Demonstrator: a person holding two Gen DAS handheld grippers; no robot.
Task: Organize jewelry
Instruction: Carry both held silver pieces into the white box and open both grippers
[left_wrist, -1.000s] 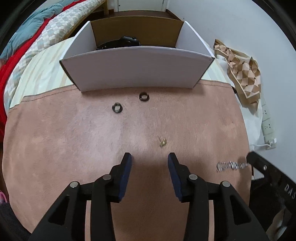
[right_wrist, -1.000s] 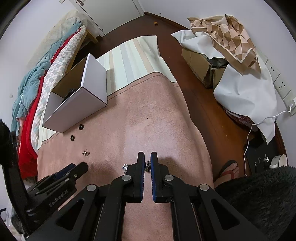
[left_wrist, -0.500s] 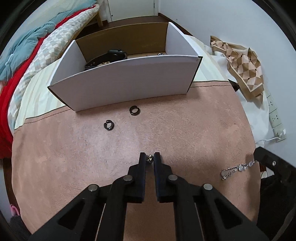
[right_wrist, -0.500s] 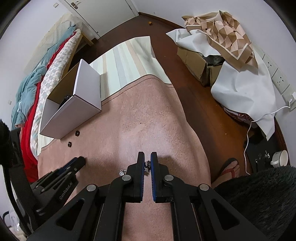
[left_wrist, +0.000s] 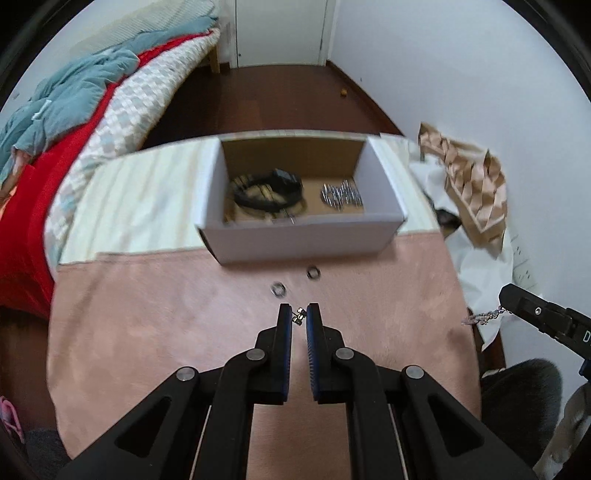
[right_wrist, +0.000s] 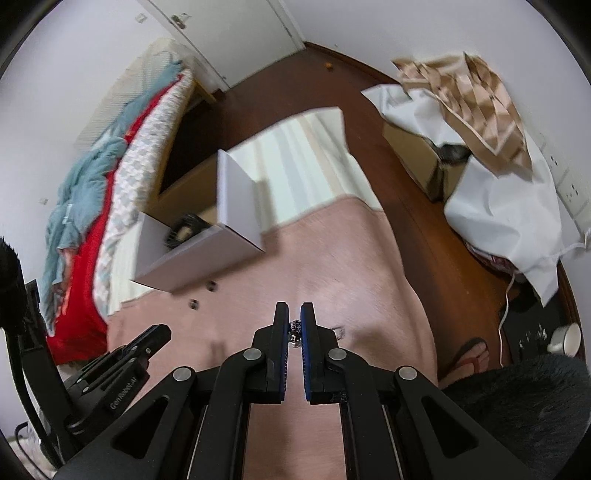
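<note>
My left gripper (left_wrist: 299, 317) is made of matte black plastic, with two straight fingers (left_wrist: 283, 332) that carry blue ribbed pads on the inner faces. Round silver screws sit at the joints of the angled linkage arms, which have triangular cut-outs. My right gripper (right_wrist: 294, 325) has the same build: black body, blue pads, silver screws. On the left gripper's side I read white lettering, "GenRobot.AI".

Pink mat (left_wrist: 177, 317) matt, napped cloth; box (left_wrist: 303, 236) smooth white card; rings (left_wrist: 277, 288) shiny metal

Bedroom: bed (left_wrist: 110, 96), door (left_wrist: 280, 29)
</note>
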